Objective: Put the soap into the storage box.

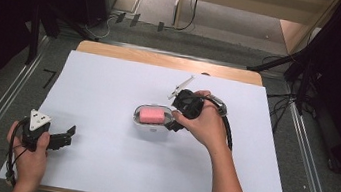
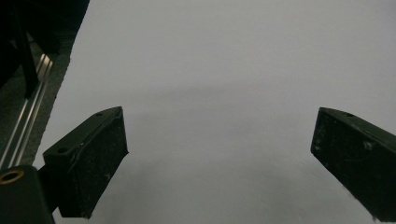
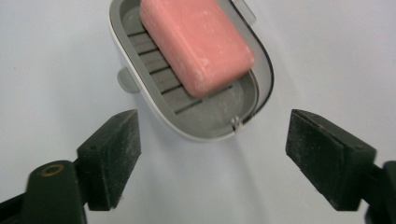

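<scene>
I see my left claw (image 1: 68,136) low at the near left of the sheet (image 1: 107,97), released, jaws spread wide over bare white paper, nothing between them. Well off to its right sits the dish (image 3: 140,93) with the pink soap (image 3: 196,42) lying in it. My right claw (image 3: 212,154) is just beside the dish's near end, also released; its jaws stand apart on either side of that end, not touching it.
</scene>
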Demonstrator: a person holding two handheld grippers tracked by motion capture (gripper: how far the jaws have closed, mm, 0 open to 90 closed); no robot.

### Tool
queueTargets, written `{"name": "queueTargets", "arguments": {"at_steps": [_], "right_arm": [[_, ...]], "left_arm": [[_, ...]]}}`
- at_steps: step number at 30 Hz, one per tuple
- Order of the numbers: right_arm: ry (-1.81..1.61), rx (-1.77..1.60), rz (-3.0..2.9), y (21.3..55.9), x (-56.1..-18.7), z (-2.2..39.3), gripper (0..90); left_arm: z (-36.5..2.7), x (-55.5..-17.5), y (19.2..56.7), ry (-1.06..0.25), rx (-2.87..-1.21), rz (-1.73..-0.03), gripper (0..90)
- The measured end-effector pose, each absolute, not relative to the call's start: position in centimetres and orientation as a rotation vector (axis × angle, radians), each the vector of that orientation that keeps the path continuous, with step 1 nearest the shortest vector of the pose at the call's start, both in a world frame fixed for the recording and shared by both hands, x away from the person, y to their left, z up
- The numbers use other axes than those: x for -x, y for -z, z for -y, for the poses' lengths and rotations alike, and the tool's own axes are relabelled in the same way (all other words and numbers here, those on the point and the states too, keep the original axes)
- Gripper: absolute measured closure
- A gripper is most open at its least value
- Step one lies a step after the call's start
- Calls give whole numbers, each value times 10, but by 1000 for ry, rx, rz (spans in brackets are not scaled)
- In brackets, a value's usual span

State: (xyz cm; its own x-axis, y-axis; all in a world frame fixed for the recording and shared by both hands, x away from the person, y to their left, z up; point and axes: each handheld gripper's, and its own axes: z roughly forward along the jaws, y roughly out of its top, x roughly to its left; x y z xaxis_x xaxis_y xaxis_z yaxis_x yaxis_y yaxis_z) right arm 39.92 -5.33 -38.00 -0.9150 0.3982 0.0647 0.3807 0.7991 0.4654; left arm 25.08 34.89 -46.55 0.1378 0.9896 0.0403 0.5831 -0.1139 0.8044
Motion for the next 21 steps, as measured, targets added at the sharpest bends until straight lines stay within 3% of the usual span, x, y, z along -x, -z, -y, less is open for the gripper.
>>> {"name": "queueTargets", "arguments": {"at_steps": [3,21], "right_arm": [[-744,-699,-2922,385,-396,64,130],[-813,-1013,-2734,410,-378,131,123]], "left_arm": [[-349,-251,465,-809,-1780,-1513,42],[-348,-251,466,-816,-1785,-1507,47]]}}
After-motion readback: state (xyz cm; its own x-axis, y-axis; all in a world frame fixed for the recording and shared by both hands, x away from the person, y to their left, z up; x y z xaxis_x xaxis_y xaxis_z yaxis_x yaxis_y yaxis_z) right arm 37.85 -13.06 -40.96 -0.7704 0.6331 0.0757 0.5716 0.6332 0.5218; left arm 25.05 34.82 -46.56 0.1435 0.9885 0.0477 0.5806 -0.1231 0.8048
